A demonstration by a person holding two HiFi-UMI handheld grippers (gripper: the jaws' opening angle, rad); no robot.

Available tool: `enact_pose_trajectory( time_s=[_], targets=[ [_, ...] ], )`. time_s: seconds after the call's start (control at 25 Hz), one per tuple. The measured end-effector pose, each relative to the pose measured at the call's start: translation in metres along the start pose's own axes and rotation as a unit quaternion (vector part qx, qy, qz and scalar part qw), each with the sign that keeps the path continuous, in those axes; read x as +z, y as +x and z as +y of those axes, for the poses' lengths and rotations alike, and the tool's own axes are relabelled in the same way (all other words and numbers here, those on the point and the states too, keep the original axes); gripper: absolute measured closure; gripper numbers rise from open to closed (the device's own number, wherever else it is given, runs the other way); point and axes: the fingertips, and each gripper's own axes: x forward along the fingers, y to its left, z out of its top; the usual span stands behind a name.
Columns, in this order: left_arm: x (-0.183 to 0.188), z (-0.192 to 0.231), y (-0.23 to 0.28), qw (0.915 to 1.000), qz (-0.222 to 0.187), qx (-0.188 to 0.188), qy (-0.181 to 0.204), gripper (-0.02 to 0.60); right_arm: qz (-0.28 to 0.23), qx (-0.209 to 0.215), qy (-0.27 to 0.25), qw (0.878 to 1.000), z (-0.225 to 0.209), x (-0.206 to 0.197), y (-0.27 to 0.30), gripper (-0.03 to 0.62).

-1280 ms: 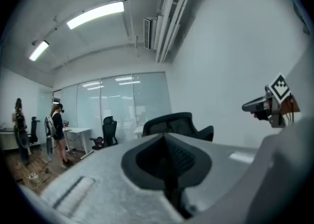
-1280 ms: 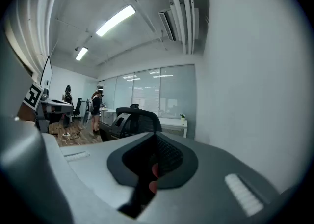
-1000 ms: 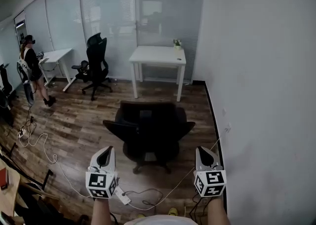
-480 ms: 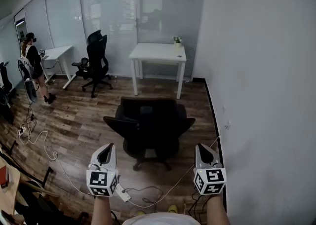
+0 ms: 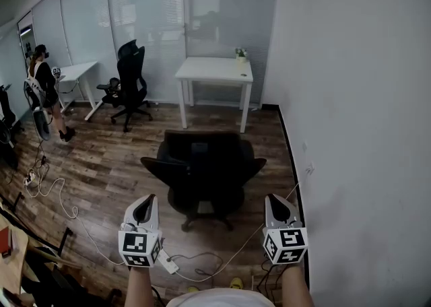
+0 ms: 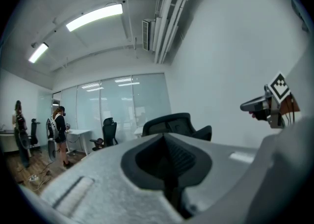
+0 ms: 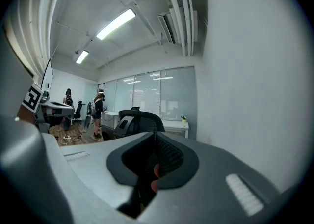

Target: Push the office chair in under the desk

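Two hand-held tongs, two office chairs and two benches in a room with a wood-plank floor point(image 5: 101, 171). The left tongs point(image 5: 145, 202) and the right tongs point(image 5: 276, 202) are held level and side by side, well apart from each other; both are closed, with nothing gripped between their jaws. One black mesh-backed office chair with armrests point(image 5: 205, 171) stands on the open floor ahead of the tongs, touched by neither, its backrest turned toward them. It lies between the tongs and one white rectangular bench point(image 5: 215, 70), well short of it and not under it. This bench stands against the frosted glass wall point(image 5: 155, 16) and carries one small potted plant point(image 5: 240, 56). A second black office chair point(image 5: 131, 83) stands farther left, near a second white bench point(image 5: 77, 73). One person in dark clothing point(image 5: 42, 90) stands beside that bench; the left gripper view shows a second person point(image 6: 18, 120) farther left. Loose cables point(image 5: 54, 194) trail over the floor.
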Motion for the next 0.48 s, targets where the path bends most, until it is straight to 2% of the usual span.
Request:
enact_pose_trajectory(
  time_s=[0.32, 0.48],
  targets=[
    [-0.004, 0.003, -0.002, 1.0000, 0.006, -0.002, -0.001, 0.510, 0.002, 0.015, -0.002, 1.000, 0.010, -0.003, 0.000, 0.546],
    [-0.007, 0.004, 0.000, 1.0000, 0.008, -0.004, -0.003, 0.499, 0.006, 0.021, -0.003, 1.000, 0.013, -0.005, 0.005, 0.523]
  ],
)
